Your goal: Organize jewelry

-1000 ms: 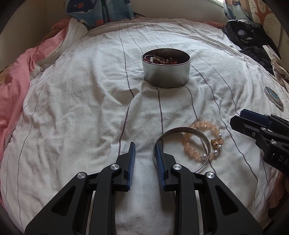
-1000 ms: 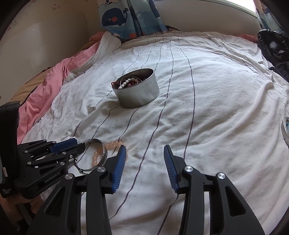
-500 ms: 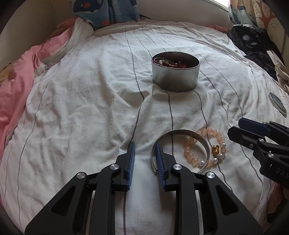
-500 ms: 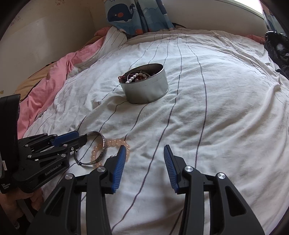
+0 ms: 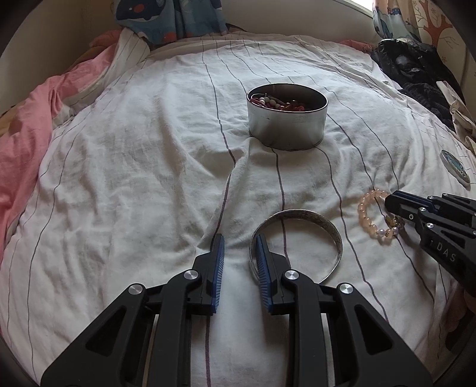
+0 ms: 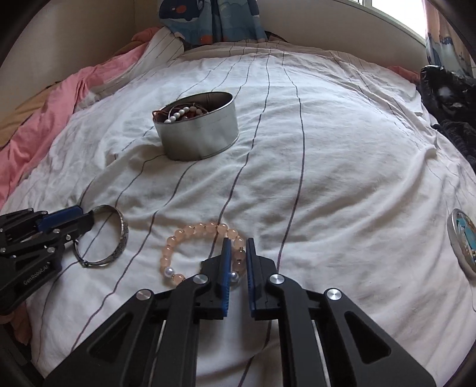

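While the pink blanket [image 5: 26,143] bunches along the left edge of the bed, the round metal tin [image 5: 287,119] stands upright in the middle of the white striped sheet [image 5: 134,178], holding a tangle of red cord and white and dark beads. Its lid [image 6: 462,241] lies flat far to the right, well apart from the tin.

Nearer the cameras, the left tongs [image 5: 238,256] stand part-spread with nothing pinched; the right finger sits inside the silver bangle [image 5: 300,235], just beside the band's inner wall, and whether it touches cannot be told. To the right lies the peach bead bracelet [image 6: 202,232], now clear of the bangle, where half a second ago the two overlapped. The right tongs [image 6: 238,253], which then stood spread beside the bracelet, are now closing, with the bracelet's right-hand beads between the blue pads; the pads look pressed on them.

Open sheet runs wide to the left of the bangle and between the jewelry and the tin. A whale-print curtain [image 5: 172,18] hangs at the head of the bed, and dark clothes [image 5: 416,74] crowd the right edge beyond the lid.
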Tool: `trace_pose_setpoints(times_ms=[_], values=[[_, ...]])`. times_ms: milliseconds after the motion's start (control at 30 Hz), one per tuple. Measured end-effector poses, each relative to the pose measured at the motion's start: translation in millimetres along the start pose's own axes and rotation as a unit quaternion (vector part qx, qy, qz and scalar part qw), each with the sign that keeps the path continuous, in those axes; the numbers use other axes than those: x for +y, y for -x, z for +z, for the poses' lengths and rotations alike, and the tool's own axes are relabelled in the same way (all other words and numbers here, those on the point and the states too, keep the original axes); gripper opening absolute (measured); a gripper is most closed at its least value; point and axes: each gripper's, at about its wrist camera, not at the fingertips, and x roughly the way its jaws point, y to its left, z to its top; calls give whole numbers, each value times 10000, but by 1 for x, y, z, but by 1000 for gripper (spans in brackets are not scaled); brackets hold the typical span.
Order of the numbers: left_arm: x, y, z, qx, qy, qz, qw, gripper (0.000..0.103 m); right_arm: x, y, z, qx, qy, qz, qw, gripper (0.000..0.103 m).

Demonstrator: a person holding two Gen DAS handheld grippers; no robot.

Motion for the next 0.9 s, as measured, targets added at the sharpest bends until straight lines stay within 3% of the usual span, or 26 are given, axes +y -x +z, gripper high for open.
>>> trace_pose_setpoints(times_ms=[67,133,167,233,433,533,567,633,667,767,900], values=[[-3,0,0,9,-32,-30,10000,22,0,-4,0,87,-101,188,9997,20],[-9,-2,-1,11,-140,-15,9999,19,2,-10,1,185,-75,231,9995,22],[-11,-3,-1,-5,-183,4,9998,15,5,-11,1,197,-23,254,9995,22],[-14,-2,-1,-19,-225,-45,9997,5,10,-10,1,202,81,400,9990,8],[-9,14,4,-358,-106,-43,9993,4,13,9,3,-270,-45,865,9959,8],[-4,7,4,-225,-51,-74,9997,4,11,3,5,-155,-113,804,9966,9],[-3,4,4,-142,-32,-100,9998,5,9,1,5,-96,-148,782,9968,12],[0,-1,2,-74,17,-81,9999,7,8,0,4,-99,-168,667,9976,41],[0,-2,1,-65,27,-81,9999,7,8,0,4,-87,-141,606,9980,41],[-1,-5,-1,-54,-29,-33,10000,7,11,-10,0,140,-38,495,9987,41],[-7,-7,-1,-54,-129,60,9999,8,14,-10,-1,149,29,540,9984,15]])
